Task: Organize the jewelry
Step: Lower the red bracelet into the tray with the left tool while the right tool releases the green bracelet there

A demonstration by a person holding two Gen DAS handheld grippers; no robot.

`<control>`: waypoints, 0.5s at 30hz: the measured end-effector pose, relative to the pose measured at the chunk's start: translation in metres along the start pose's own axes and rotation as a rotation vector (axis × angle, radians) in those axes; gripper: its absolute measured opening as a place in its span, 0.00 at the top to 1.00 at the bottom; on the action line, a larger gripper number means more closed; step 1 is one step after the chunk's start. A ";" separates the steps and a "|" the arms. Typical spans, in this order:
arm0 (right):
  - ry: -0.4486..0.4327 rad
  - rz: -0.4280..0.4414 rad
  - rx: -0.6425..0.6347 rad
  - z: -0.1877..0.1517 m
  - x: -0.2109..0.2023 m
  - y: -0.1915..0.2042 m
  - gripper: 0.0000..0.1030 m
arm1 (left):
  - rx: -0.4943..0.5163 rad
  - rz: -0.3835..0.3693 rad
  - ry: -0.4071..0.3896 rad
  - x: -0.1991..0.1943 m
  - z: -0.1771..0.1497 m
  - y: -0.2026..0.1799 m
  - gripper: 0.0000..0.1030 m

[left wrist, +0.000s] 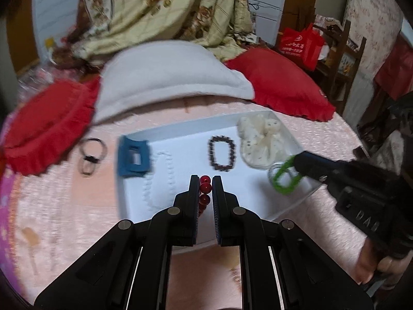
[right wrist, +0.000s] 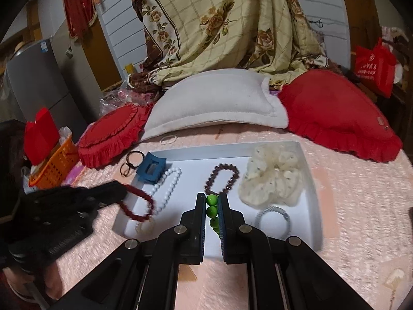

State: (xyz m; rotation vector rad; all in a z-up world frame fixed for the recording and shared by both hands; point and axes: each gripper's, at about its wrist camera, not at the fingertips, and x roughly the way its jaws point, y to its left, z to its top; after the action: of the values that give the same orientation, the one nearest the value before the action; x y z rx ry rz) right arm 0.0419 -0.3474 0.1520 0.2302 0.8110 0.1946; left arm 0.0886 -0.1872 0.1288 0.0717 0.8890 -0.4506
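A white tray (left wrist: 180, 139) (right wrist: 307, 170) lies on the pink bedspread. My left gripper (left wrist: 205, 183) is shut on a red bead bracelet (left wrist: 205, 187) over the tray's near side; the bracelet also shows in the right wrist view (right wrist: 139, 206). My right gripper (right wrist: 212, 199) is shut on a green bead bracelet (right wrist: 213, 209), seen in the left wrist view (left wrist: 285, 178) above the tray's right corner. In the tray lie a dark bead bracelet (left wrist: 222, 153) (right wrist: 222, 178), a white bead necklace (left wrist: 160, 178) (right wrist: 167, 188), a cream scrunchie (left wrist: 260, 139) (right wrist: 273, 178) and a grey hair tie (right wrist: 273, 217).
A blue claw clip (left wrist: 134, 157) (right wrist: 151, 169) sits on the tray's left rim. A black hair tie (left wrist: 90, 155) (right wrist: 131, 164) lies left of the tray. Red pillows (left wrist: 281, 85) and a white pillow (right wrist: 216, 103) lie behind. An orange basket (right wrist: 54, 168) stands far left.
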 end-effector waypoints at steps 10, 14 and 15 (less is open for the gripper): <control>0.103 0.025 0.053 -0.021 0.047 -0.014 0.91 | -0.103 -0.050 0.109 0.053 -0.014 0.021 0.92; 0.129 0.007 0.063 -0.028 0.057 -0.022 0.91 | -0.119 -0.057 0.128 0.061 -0.021 0.027 0.91; 0.134 0.004 0.065 -0.030 0.060 -0.024 0.91 | -0.118 -0.053 0.132 0.063 -0.023 0.028 0.91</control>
State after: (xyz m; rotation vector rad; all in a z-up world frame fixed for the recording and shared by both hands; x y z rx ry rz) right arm 0.0627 -0.3511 0.0841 0.2820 0.9513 0.1894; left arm 0.1178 -0.1783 0.0623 -0.0306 1.0480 -0.4455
